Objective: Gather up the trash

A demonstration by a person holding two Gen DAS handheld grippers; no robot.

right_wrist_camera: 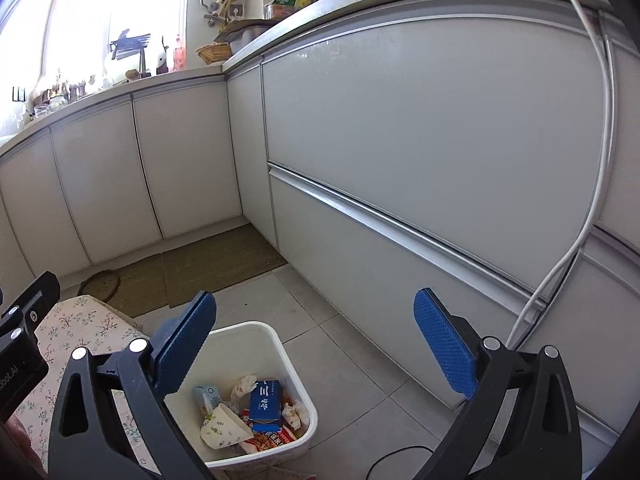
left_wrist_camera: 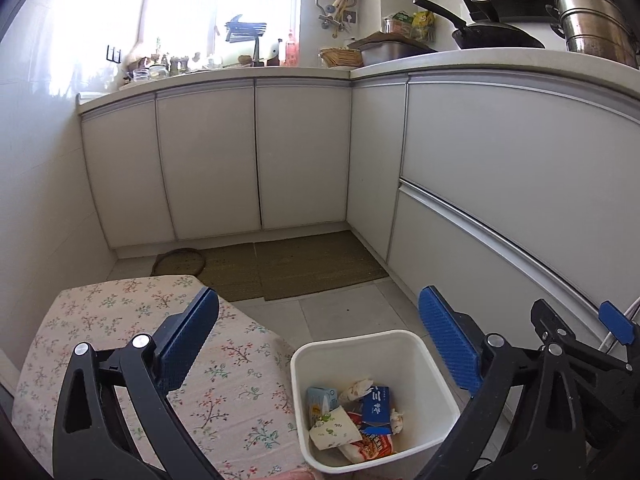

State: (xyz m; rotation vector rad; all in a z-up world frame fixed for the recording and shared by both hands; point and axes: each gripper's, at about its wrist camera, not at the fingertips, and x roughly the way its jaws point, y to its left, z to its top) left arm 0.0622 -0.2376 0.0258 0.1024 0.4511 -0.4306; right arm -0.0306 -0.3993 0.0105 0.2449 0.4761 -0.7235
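A white square bin (left_wrist_camera: 394,338) (right_wrist_camera: 296,368) stands on the grey tiled floor beside a table with a floral cloth (left_wrist_camera: 132,336) (right_wrist_camera: 80,332). Inside lie a blue carton (left_wrist_camera: 376,402) (right_wrist_camera: 266,400), a paper cup (left_wrist_camera: 334,430) (right_wrist_camera: 220,426), a red snack wrapper (left_wrist_camera: 372,446) (right_wrist_camera: 266,442) and crumpled tissues (left_wrist_camera: 356,390). My left gripper (left_wrist_camera: 320,344) hangs open above the bin, nothing between its blue pads. My right gripper (right_wrist_camera: 316,344) is open too, above and right of the bin. Its black frame (left_wrist_camera: 576,352) shows at the right of the left wrist view.
White kitchen cabinets (left_wrist_camera: 256,152) (right_wrist_camera: 400,128) wrap the corner ahead and to the right. Brown mats (left_wrist_camera: 296,264) (right_wrist_camera: 200,268) lie on the floor before them. A white cable (right_wrist_camera: 592,208) hangs down the right cabinet front. Pots and pans (left_wrist_camera: 496,36) sit on the counter.
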